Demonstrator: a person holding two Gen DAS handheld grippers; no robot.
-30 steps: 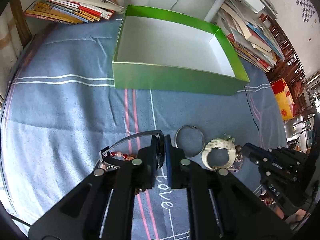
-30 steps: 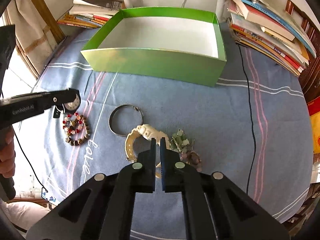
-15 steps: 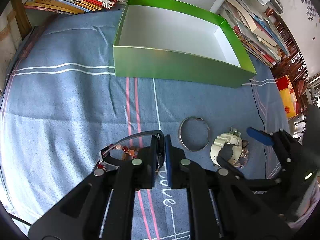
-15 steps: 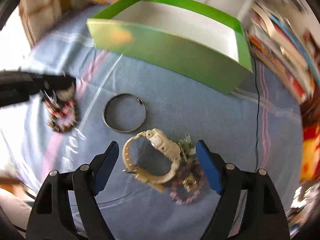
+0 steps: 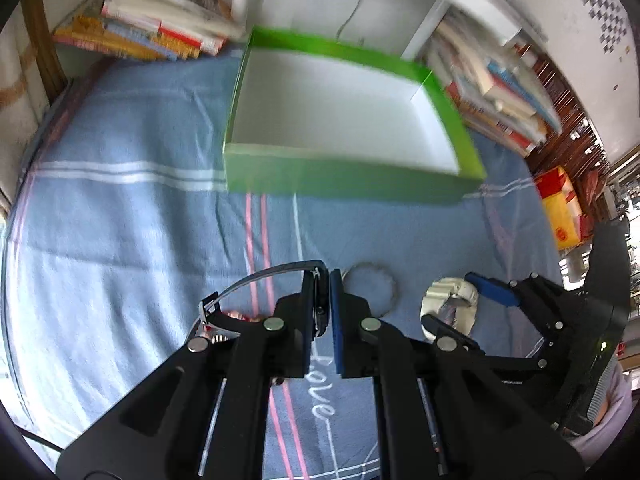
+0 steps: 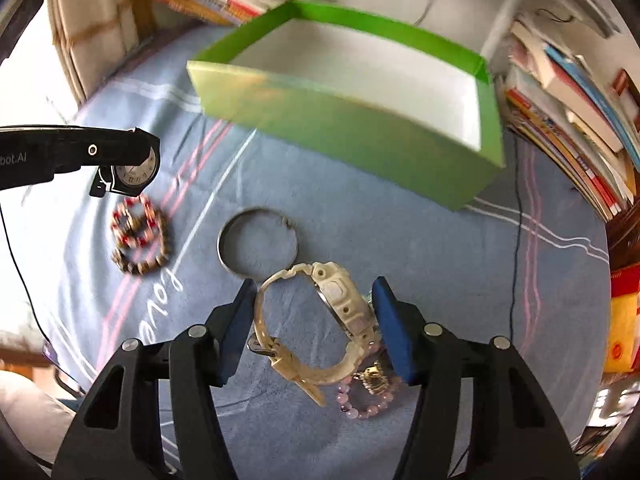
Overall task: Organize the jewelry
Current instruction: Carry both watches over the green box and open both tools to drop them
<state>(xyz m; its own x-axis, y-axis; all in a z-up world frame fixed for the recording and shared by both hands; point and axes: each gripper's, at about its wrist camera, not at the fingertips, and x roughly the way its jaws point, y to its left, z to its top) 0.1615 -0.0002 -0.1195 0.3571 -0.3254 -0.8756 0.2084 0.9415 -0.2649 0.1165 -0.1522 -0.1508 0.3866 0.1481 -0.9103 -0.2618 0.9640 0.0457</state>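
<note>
My left gripper [image 5: 323, 280] is shut on a black-faced wristwatch [image 6: 134, 172] whose metal band [image 5: 256, 280] arcs to the left; it hangs above the blue cloth. My right gripper [image 6: 314, 296] is open, its blue pads either side of a cream plastic watch [image 6: 320, 320] lying on the cloth. A silver bangle [image 6: 258, 242] lies just beyond it. A red and brown bead bracelet pile [image 6: 138, 236] lies at the left. A pink bead bracelet [image 6: 368, 396] lies under the cream watch. The green box [image 6: 360, 128] stands empty at the back.
Stacks of books [image 6: 576, 120] line the right side and the back left [image 5: 152, 36]. A thin black cable [image 6: 516, 240] runs down the cloth at the right. A red and yellow bag [image 5: 560, 208] sits off the right edge.
My right gripper has opened and dropped lower around the cream watch. My left gripper has lifted a little with the wristwatch held in it.
</note>
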